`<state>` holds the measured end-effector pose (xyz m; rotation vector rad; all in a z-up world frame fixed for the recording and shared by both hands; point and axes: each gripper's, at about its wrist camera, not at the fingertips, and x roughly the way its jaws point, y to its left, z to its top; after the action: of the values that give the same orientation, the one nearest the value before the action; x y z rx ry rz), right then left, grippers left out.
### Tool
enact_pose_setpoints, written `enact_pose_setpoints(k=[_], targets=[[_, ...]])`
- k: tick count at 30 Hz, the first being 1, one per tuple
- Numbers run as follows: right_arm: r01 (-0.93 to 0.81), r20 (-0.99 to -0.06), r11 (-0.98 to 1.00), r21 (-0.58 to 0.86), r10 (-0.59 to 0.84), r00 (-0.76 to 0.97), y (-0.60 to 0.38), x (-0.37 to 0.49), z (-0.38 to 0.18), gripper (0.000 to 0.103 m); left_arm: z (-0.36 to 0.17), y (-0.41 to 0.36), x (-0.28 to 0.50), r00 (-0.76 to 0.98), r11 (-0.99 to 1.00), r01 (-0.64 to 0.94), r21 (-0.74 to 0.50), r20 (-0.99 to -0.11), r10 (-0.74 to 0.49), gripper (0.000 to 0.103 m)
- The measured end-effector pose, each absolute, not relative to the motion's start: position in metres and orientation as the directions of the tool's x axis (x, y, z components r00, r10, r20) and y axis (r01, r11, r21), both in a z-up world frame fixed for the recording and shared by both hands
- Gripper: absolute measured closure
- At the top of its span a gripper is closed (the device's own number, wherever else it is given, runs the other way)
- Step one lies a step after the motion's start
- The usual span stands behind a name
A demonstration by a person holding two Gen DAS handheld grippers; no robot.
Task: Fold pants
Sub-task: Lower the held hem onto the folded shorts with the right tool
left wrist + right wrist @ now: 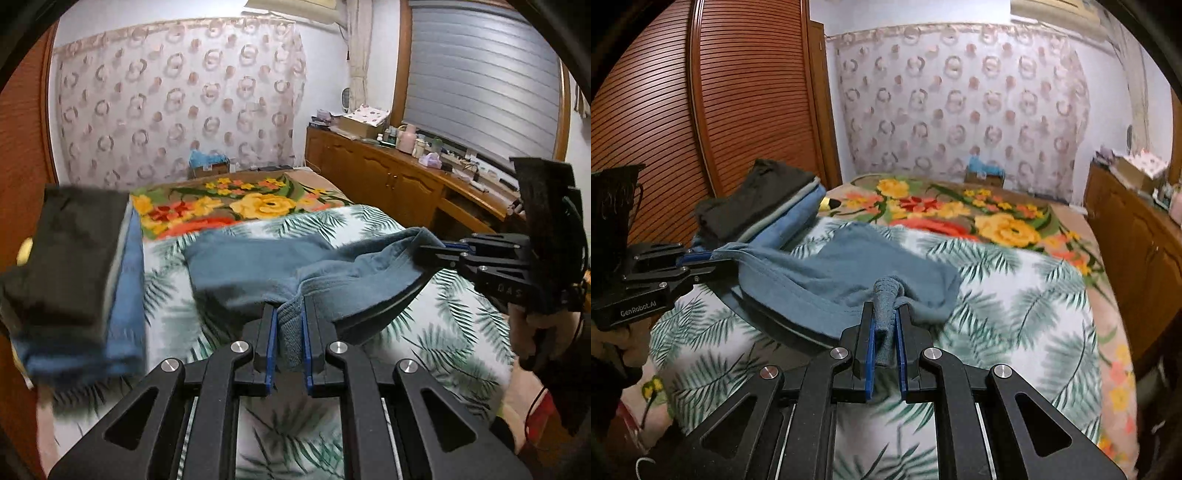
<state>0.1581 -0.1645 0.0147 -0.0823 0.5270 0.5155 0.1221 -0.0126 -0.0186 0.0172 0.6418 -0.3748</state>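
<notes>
Pants (258,266), blue, half lifted over the bed (436,332), far part lying on the leaf-print sheet. Left tool (290,332) pinches ribbed edge; right tool (885,332) pinches another bunch. Folded clothes stack (764,203) lies beside pants near wardrobe (738,92).

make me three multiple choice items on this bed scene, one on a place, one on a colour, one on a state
1. Where does the stack of folded clothes lie?
A. on the wooden counter
B. on the bed by the slatted wardrobe door
C. on the floor

2. What colour are the pants being folded?
A. grey-blue
B. red
C. white

3. What state are the left tongs and right tongs in?
A. both open, empty
B. one shut, one open
C. both shut on the pants

Answers: 1 B, the stack sits at the bed's edge beside the slatted door. 2 A, the cloth is grey-blue. 3 C, cloth is pinched between each pair of blue pads.
</notes>
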Motion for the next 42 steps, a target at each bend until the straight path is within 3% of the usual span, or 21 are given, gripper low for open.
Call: enact_pose_setpoints(k=[22, 36, 39, 42], targets=[[-0.483, -0.593, 0.864, 0.141, 0.464, 0.658, -0.178, 0.116, -0.030, 0.093, -0.086, -0.012, 0.061, 0.652, 0.928, 0.326, -0.179, -0.668, -0.358, 0.090], [-0.472, -0.607, 0.870, 0.143, 0.454, 0.653, -0.181, 0.105, -0.039, 0.093, -0.094, -0.015, 0.044, 0.632, 0.929, 0.318, -0.188, -0.689, -0.356, 0.090], [-0.459, -0.618, 0.879, 0.126, 0.431, 0.657, -0.181, 0.108, -0.046, 0.090, -0.097, -0.016, 0.045, 0.627, 0.933, 0.310, -0.180, -0.699, -0.343, 0.086], [-0.444, -0.620, 0.887, 0.122, 0.418, 0.664, -0.183, 0.107, -0.046, 0.083, -0.096, -0.015, 0.044, 0.640, 0.940, 0.296, -0.170, -0.695, -0.328, 0.066]])
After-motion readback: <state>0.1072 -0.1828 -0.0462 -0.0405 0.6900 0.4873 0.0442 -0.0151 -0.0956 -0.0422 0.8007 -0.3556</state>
